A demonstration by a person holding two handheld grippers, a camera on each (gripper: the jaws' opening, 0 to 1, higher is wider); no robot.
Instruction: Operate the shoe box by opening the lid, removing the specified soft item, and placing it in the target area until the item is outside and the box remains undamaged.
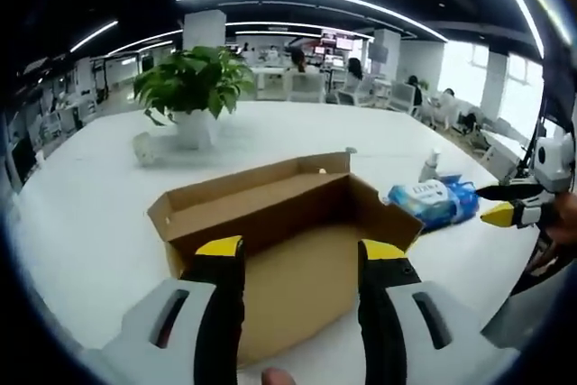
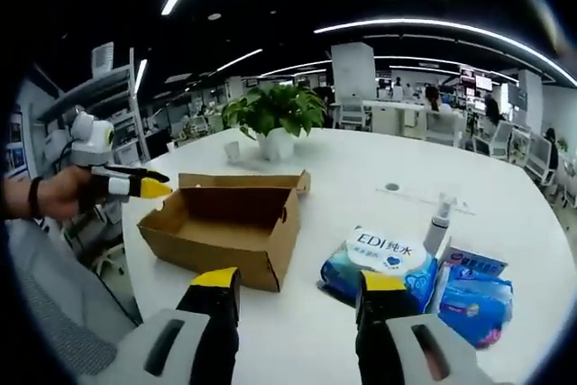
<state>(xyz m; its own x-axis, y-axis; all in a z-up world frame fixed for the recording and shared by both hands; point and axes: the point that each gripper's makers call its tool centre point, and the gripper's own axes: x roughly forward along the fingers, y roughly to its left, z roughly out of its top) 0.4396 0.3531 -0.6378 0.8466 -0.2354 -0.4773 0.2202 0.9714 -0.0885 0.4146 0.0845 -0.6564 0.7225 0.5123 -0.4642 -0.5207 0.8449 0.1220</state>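
Observation:
The brown cardboard shoe box (image 1: 270, 214) stands open on the white table, and the part of its inside I can see holds nothing. My left gripper (image 1: 300, 250) hovers open over its near edge, jaws wide apart and empty. A soft blue wipes pack (image 1: 433, 203) lies on the table just right of the box. In the right gripper view the box (image 2: 225, 223) sits left of centre, with the wipes pack (image 2: 383, 259) straight ahead. My right gripper (image 2: 299, 281) is open and empty, short of the pack. The left gripper (image 2: 135, 187) enters from the left, held by a hand.
A potted plant (image 1: 192, 87) and a small cup (image 1: 142, 146) stand behind the box. A white spray bottle (image 2: 437, 223) and a second blue pack (image 2: 476, 299) lie beside the wipes. The right gripper (image 1: 505, 214) shows at the right edge. Office desks and people sit far behind.

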